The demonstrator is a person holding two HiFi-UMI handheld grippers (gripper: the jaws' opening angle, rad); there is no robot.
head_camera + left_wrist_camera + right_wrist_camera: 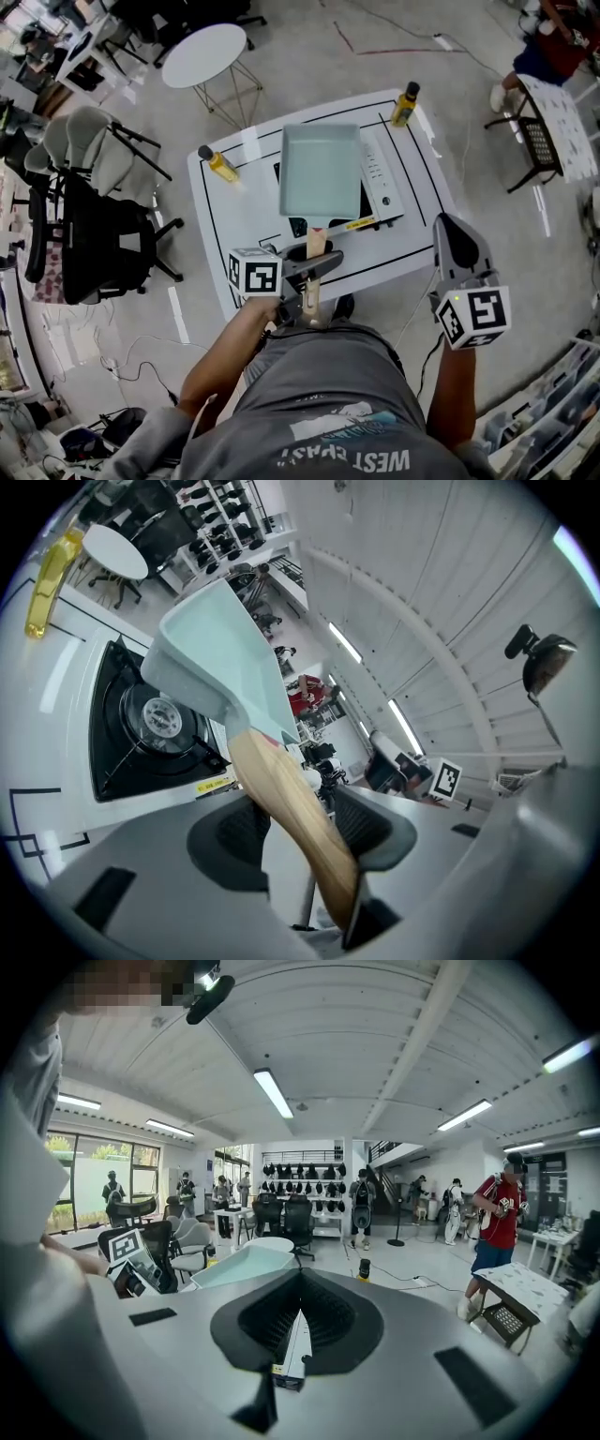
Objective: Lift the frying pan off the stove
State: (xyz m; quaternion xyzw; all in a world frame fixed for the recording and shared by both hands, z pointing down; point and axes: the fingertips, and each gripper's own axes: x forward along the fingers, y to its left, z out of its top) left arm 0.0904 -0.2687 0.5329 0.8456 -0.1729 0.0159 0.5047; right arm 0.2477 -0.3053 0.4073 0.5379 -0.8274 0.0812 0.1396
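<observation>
A pale teal rectangular frying pan (321, 172) with a wooden handle (316, 246) hangs over the white tabletop stove (382, 183). My left gripper (314, 269) is shut on that handle near its end. In the left gripper view the pan (220, 649) is tilted and clear of the black burner (159, 719), and the handle (291, 808) runs between the pads of the left gripper (305, 834). My right gripper (449, 225) is off to the right of the table, shut and holding nothing. In the right gripper view its jaws (298, 1321) meet, with the pan (244, 1265) beyond.
The stove sits on a white table (234, 220) marked with black lines. An oil bottle (221, 164) stands left of the stove and another (405, 104) at the far right corner. A round white table (204, 54), office chairs (94, 216) and a folding table (562, 122) surround it.
</observation>
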